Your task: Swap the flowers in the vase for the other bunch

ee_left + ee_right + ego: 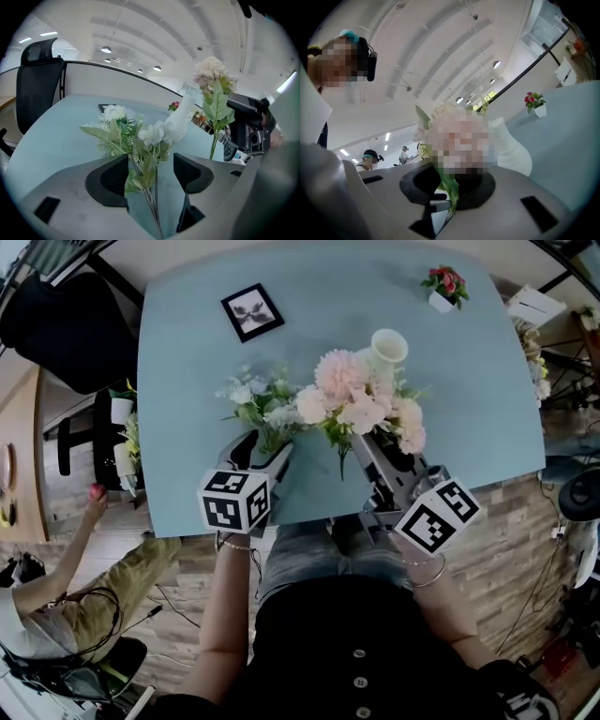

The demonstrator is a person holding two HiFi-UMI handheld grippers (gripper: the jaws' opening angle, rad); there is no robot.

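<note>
L hand-held gripper [150, 163] apart round white bunch [123, 123]; R hand-held gripper [448, 182] clamps pink bunch [360, 405].

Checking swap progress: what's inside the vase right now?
The vase mouth looks empty; nothing sticks out. Its depth is hidden. The pink bunch is out, held by the right gripper.

Pale blue table [187, 362], framed picture [252, 312] flat at 11 o'clock, white vase [386, 349] upright near centre, small flower pot [442, 294] at 1 o'clock, far edge.
</note>
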